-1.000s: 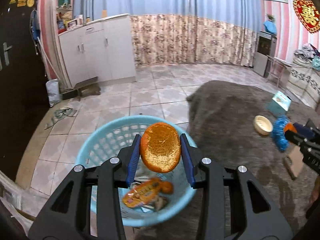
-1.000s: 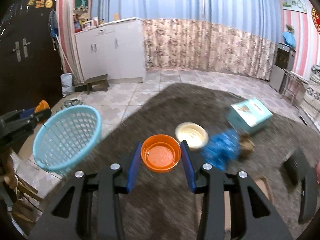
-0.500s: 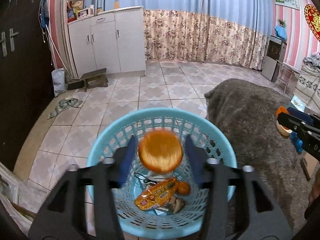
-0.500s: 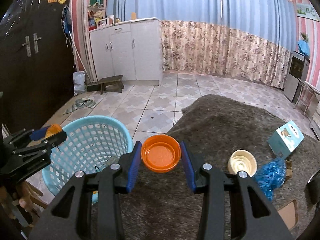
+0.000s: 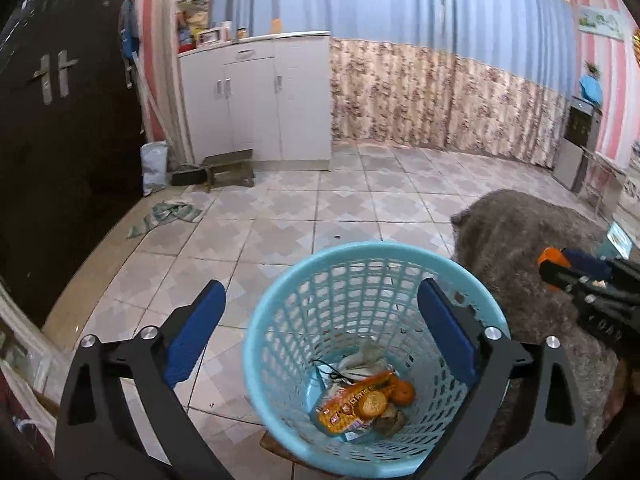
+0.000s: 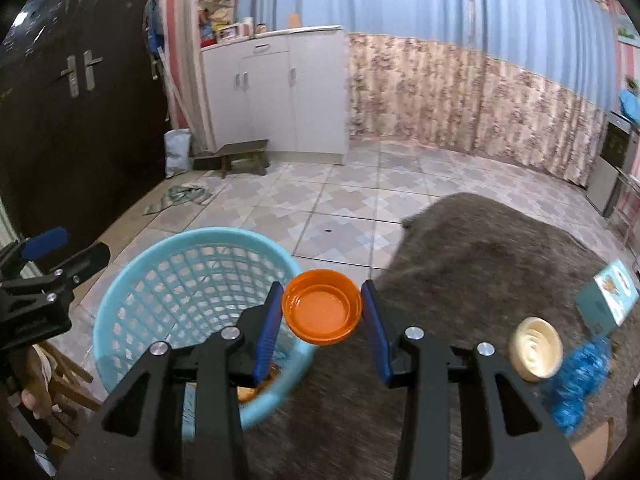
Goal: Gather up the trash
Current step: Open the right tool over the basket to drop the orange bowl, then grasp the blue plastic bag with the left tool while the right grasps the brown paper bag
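Peel gone from L fingers [image 5: 320, 328], just opened wide, empty | R fingers [image 6: 322, 316] clamp orange lid [image 6: 322, 312] by basket [image 6: 132, 280]

White cabinet [image 5: 256, 96], tiled floor [image 5: 280, 220], blue curtains [image 5: 400, 8].

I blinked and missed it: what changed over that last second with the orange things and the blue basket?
The left hand-held gripper has just been opening and now holds nothing; the orange peel it gripped is gone from its jaws, presumably dropped into the blue basket. The right hand-held gripper carried its orange lid over to the basket's rim. Its grip on the lid is unchanged.
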Demonstrator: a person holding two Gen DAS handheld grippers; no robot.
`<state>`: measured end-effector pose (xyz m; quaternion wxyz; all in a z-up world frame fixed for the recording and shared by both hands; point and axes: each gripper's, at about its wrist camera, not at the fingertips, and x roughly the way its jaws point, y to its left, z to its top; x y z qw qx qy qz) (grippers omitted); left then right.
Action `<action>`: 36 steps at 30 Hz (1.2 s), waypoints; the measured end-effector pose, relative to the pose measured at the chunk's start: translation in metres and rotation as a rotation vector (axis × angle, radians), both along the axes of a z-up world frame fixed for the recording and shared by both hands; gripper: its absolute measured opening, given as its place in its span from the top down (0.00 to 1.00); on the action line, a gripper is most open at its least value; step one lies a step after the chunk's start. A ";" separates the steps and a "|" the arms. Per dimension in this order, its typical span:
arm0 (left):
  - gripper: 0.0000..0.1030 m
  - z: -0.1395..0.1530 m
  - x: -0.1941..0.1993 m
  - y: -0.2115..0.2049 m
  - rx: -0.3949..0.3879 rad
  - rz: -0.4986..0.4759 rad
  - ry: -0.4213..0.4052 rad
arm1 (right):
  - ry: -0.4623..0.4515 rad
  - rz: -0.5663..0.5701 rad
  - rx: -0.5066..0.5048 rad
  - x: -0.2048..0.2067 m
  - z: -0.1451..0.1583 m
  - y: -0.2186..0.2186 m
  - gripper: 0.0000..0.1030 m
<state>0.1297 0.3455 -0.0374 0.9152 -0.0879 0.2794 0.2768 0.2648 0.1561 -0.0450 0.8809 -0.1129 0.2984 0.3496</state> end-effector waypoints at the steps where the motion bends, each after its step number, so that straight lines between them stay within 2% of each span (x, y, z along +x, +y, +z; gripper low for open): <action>1: 0.08 0.000 -0.002 0.004 -0.011 0.010 -0.002 | 0.005 0.016 -0.013 0.000 -0.003 0.009 0.61; 7: 0.08 -0.005 -0.011 0.021 -0.046 0.058 -0.004 | 0.042 0.077 -0.031 -0.001 -0.020 0.040 0.61; 8: 0.08 -0.006 -0.012 0.022 -0.050 0.061 -0.005 | 0.040 0.082 -0.035 -0.002 -0.021 0.042 0.57; 9: 0.08 -0.007 -0.013 0.022 -0.051 0.065 -0.005 | 0.029 0.081 -0.047 -0.003 -0.022 0.044 0.44; 10: 0.07 -0.008 -0.014 0.023 -0.048 0.072 -0.003 | 0.023 0.081 -0.050 -0.003 -0.023 0.044 0.35; 15: 0.07 -0.009 -0.014 0.021 -0.057 0.082 -0.002 | 0.021 0.057 -0.030 -0.002 -0.019 0.028 0.33; 17: 0.07 -0.006 -0.013 0.016 -0.055 0.079 -0.008 | 0.026 0.018 -0.008 0.001 -0.015 0.006 0.28; 22: 0.05 0.005 -0.005 -0.007 -0.060 0.061 -0.044 | 0.014 -0.123 -0.026 0.014 -0.011 -0.061 0.28; 30: 0.05 0.014 0.021 -0.065 -0.094 -0.035 -0.065 | -0.093 -0.386 -0.108 0.033 0.004 -0.182 0.28; 33: 0.05 0.011 0.036 -0.092 -0.091 -0.081 -0.049 | -0.081 -0.495 -0.118 0.052 -0.004 -0.227 0.28; 36: 0.05 0.008 0.051 -0.120 -0.080 -0.133 -0.029 | -0.043 -0.546 -0.120 0.069 -0.015 -0.252 0.28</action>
